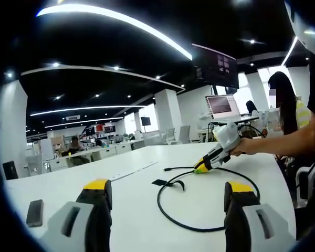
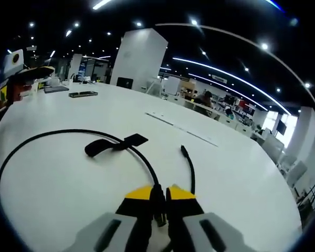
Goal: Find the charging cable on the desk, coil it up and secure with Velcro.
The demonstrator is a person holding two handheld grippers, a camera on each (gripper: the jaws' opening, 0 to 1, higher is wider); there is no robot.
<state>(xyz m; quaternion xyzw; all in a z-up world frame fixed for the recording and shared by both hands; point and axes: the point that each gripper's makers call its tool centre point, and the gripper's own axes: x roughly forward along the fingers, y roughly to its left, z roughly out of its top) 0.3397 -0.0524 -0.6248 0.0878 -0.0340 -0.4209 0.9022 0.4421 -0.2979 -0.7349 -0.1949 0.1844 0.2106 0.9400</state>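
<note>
Thin black charging cable (image 2: 68, 134) pinched between clenched right fingers (image 2: 158, 202), yellow tips closed on it near its end. Beyond the tips, cable sweeps left in wide loop over white bench (image 2: 226, 173); free plug end (image 2: 182, 149) lies just ahead-right. Black Velcro strap (image 2: 113, 145) on cable ahead-left. Left fingers (image 1: 168, 197) spread wide, released, hovering above bench; cable loop (image 1: 199, 223) between and beyond them. Dark phone (image 1: 34, 212) far left.
</note>
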